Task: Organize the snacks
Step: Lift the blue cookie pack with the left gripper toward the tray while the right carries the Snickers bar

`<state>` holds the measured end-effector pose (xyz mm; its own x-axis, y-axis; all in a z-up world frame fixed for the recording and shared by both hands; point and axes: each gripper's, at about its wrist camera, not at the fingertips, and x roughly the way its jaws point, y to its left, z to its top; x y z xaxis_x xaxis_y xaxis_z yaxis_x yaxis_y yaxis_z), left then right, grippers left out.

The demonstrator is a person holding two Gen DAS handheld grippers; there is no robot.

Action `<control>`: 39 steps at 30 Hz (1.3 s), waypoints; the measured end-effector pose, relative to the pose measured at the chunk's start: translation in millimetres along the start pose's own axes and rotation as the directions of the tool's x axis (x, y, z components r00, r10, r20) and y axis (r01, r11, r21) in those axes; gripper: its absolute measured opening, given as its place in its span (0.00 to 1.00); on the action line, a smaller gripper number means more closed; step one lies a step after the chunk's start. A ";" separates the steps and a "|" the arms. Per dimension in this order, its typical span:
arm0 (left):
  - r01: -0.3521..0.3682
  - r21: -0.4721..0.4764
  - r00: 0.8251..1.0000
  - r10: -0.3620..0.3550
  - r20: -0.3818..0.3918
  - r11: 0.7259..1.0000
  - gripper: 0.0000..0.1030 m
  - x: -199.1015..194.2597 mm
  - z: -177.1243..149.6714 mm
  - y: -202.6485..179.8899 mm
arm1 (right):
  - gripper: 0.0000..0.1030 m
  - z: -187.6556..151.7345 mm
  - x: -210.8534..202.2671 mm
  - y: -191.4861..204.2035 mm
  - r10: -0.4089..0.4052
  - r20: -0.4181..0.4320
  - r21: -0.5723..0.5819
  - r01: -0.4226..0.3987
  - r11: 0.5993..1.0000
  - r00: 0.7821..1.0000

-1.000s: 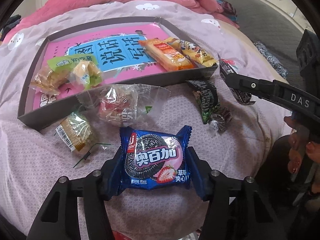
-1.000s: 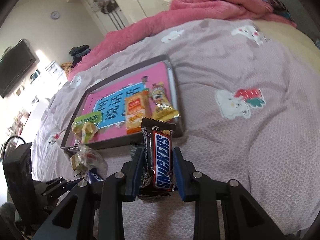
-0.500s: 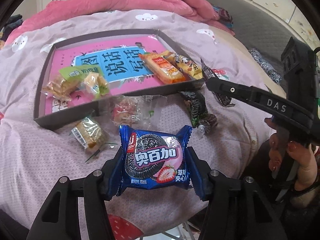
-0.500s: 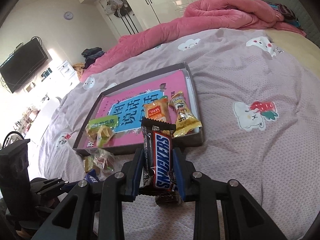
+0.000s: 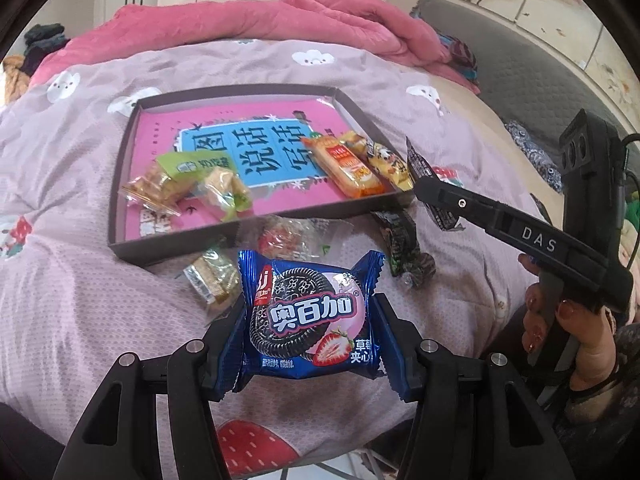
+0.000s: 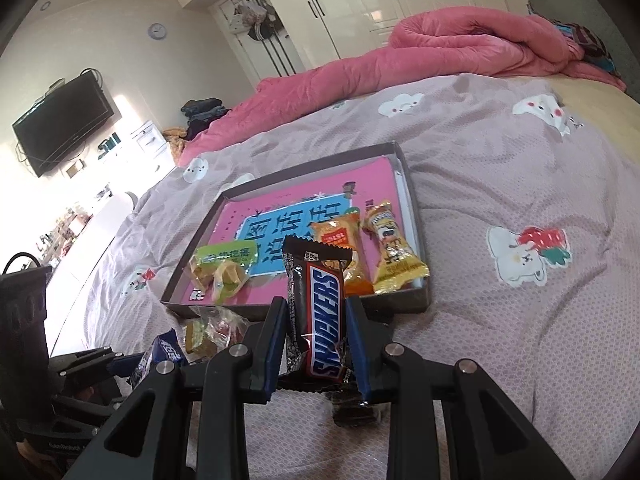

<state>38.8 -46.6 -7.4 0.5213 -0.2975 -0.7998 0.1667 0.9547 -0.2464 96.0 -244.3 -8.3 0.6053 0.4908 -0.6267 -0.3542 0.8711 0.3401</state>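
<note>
My left gripper [image 5: 310, 320] is shut on a blue strawberry cookie pack [image 5: 308, 314], held above the bed's near edge. In the right wrist view my right gripper [image 6: 318, 332] is shut on a brown Snickers bar [image 6: 322, 316], lifted just in front of the tray. The dark shallow tray [image 5: 172, 246] with a pink printed bottom lies ahead on the bedspread. It holds a green-labelled pastry pack [image 5: 176, 178], an orange biscuit pack [image 5: 346, 166] and a yellow snack pack [image 5: 390, 164]. The right gripper's arm [image 5: 520, 232] shows at the right of the left wrist view.
Loose snacks lie before the tray: a clear bag with red sweets [image 5: 288, 238], a small green-brown pack [image 5: 212, 278] and a dark wrapped bar [image 5: 402, 248]. A pink quilt [image 6: 400, 76] is piled at the bed's far side. A person's hand [image 5: 576, 332] holds the right gripper.
Both grippers have risen with their snacks, so the tray and loose packs look smaller and lower. The right gripper has drawn back a little from the tray.
</note>
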 end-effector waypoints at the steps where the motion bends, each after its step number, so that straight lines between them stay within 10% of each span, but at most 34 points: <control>1: -0.002 0.000 1.000 0.002 0.004 1.000 0.58 -1.1 0.8 0.1 | 0.29 0.1 0.1 0.7 0.003 0.000 -0.001 -0.003 1.000 1.000; 39: -0.040 -0.112 0.991 0.054 0.121 0.993 0.58 -14.5 49.0 34.3 | 0.29 25.9 -0.2 9.1 0.037 0.092 -0.042 -0.033 0.999 0.995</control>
<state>77.9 -9.7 22.5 0.6270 -0.2439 -0.7399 0.0509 0.9605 -0.2735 111.1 -236.0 13.1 0.6548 0.5221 -0.5465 -0.4037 0.8529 0.3311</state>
